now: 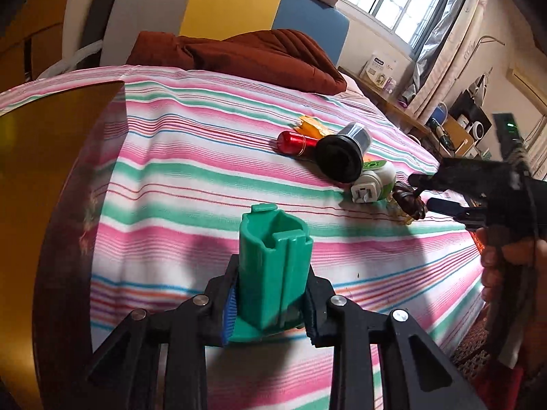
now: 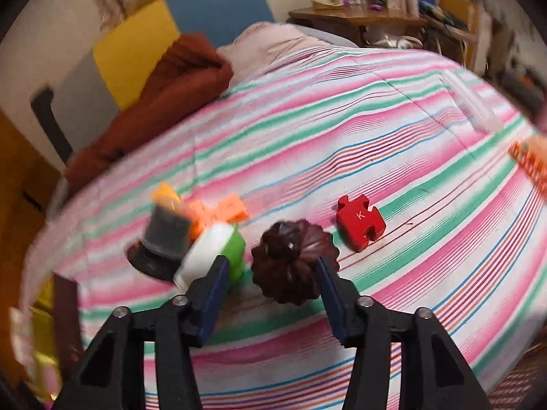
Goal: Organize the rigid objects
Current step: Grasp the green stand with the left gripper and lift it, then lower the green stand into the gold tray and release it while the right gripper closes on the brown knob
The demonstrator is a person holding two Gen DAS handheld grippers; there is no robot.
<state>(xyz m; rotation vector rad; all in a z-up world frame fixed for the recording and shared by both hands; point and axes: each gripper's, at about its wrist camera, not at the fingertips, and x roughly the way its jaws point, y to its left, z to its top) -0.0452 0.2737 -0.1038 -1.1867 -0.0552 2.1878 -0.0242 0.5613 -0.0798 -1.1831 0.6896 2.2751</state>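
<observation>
My left gripper [image 1: 270, 302] is shut on a green plastic holder [image 1: 273, 273] and holds it above the striped bed. My right gripper [image 2: 271, 270] is open, its fingers on either side of a dark brown ribbed piece [image 2: 290, 259], which also shows in the left wrist view [image 1: 408, 201]. The right gripper shows in the left wrist view [image 1: 430, 193] at the right. Nearby lie a black and grey cylinder [image 1: 343, 152], a white and green plug device [image 1: 371, 184], a red cylinder [image 1: 295, 141] and a red puzzle piece [image 2: 360, 222].
Orange bricks [image 2: 218, 212] lie behind the plug device [image 2: 213, 256]. A brown quilt [image 1: 246, 54] lies at the headboard. A gold-coloured box [image 1: 41, 205] stands at the left. An orange piece [image 2: 528, 164] sits at the bed's right edge.
</observation>
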